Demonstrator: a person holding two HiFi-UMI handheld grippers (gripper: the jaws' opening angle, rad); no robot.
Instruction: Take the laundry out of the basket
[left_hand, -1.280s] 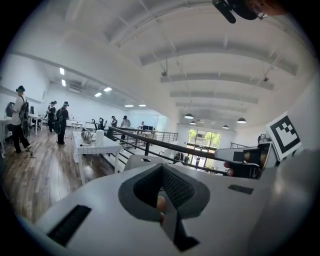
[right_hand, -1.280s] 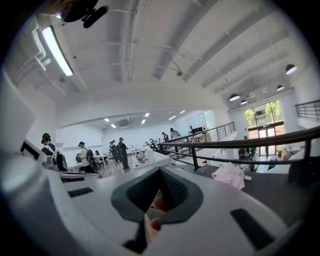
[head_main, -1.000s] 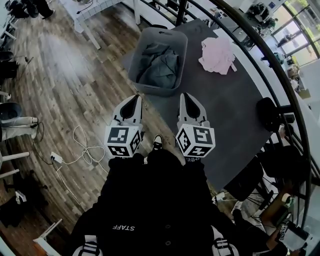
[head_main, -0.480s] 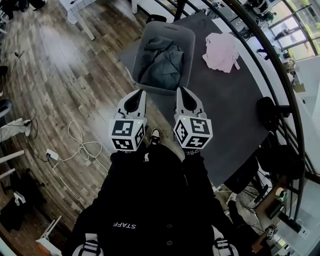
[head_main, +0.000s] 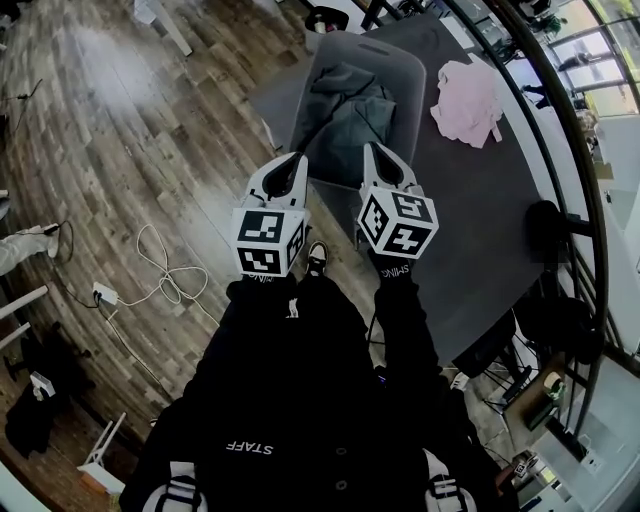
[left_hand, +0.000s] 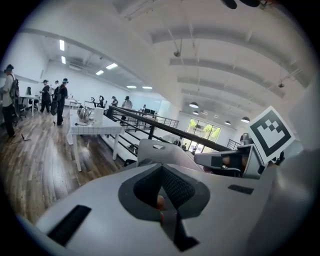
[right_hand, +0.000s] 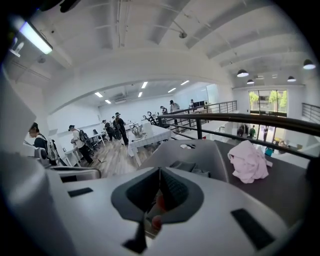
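Brown wood-plank floor (head_main: 130, 150) fills left of head view. Thin white cable (head_main: 170, 285) lies looped on it, with white power strip (head_main: 103, 294) at its left end. Dark grey flat counter (head_main: 480, 230) stands right of floor; black metal railing (head_main: 575, 170) curves along its far side. Black rounded object (head_main: 545, 225) at counter's right edge, kind unclear. In distance: white-clothed table (left_hand: 95, 130), several people standing (left_hand: 59, 100), ceiling strip lights (left_hand: 62, 45), bright windows (right_hand: 267, 102).

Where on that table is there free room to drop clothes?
Most bare table lies this side of the pink garment, right of the basket. Between those two, only a narrow strip. The basket is crowded with dark laundry.
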